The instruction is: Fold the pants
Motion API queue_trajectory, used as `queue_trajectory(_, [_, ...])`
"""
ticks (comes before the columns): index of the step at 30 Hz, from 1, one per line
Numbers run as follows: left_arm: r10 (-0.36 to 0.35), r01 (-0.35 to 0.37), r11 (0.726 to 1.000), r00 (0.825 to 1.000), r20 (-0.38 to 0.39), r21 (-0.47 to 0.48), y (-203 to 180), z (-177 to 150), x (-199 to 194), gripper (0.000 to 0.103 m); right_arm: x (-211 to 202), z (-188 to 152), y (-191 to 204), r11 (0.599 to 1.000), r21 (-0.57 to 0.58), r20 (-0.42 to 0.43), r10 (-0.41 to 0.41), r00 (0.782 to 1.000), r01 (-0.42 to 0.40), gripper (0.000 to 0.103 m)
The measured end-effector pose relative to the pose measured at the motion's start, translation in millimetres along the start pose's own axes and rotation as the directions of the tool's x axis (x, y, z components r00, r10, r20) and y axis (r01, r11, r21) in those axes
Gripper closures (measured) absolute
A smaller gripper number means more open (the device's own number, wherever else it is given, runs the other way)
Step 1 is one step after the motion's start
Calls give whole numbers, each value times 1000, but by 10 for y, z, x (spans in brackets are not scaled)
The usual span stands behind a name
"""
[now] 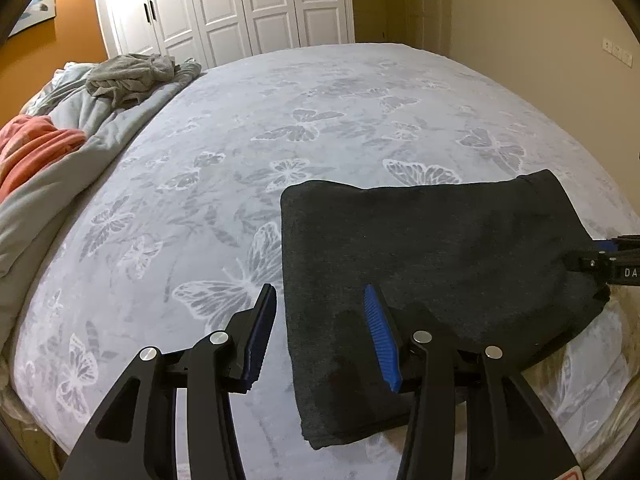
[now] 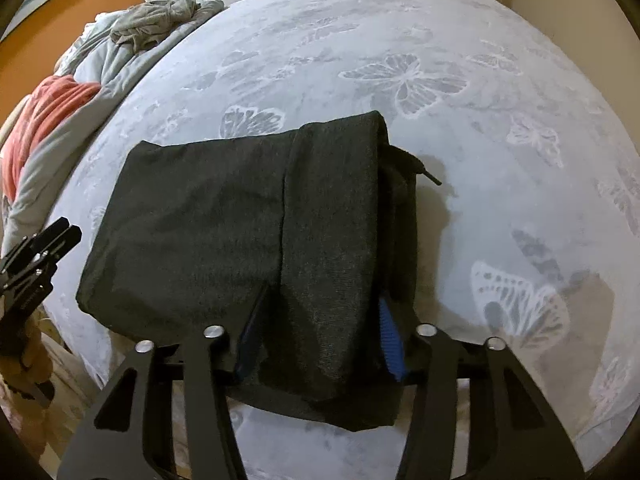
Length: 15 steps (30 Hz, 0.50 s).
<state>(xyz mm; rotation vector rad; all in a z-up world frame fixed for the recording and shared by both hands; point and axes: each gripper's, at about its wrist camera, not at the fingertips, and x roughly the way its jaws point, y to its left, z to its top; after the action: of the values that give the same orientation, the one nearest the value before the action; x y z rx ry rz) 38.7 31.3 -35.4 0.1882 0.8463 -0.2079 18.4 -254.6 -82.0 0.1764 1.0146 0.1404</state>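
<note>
Pants (image 2: 248, 216) folded on bed (image 1: 360, 92); left claw (image 1: 320, 300) gapes empty, right claw (image 2: 320, 312) grips them.

Butterfly-print bed (image 1: 320, 92), rumpled grey blanket (image 1: 120, 112)

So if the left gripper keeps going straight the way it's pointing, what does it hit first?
Most likely the left edge of the folded dark pants, or the butterfly bedspread just beside it. The left gripper is open and empty, straddling that edge; depth is unclear.

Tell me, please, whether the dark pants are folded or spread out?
Folded: the pants lie as a compact layered rectangle on the bed, one fold edge crossing the top.
</note>
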Motion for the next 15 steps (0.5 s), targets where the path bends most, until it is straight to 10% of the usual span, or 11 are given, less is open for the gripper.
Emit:
queue_trajectory(4, [3,-3,1000,1000,-1,-2,1,-9,8,59,-139,30,-9,1000,5,47,5,999,-6,89])
queue_trajectory(15, [-106,105,994,994,-33,-28,-29,-8,70,49,-22,85,103,997,-59,19,-46,999,47,82])
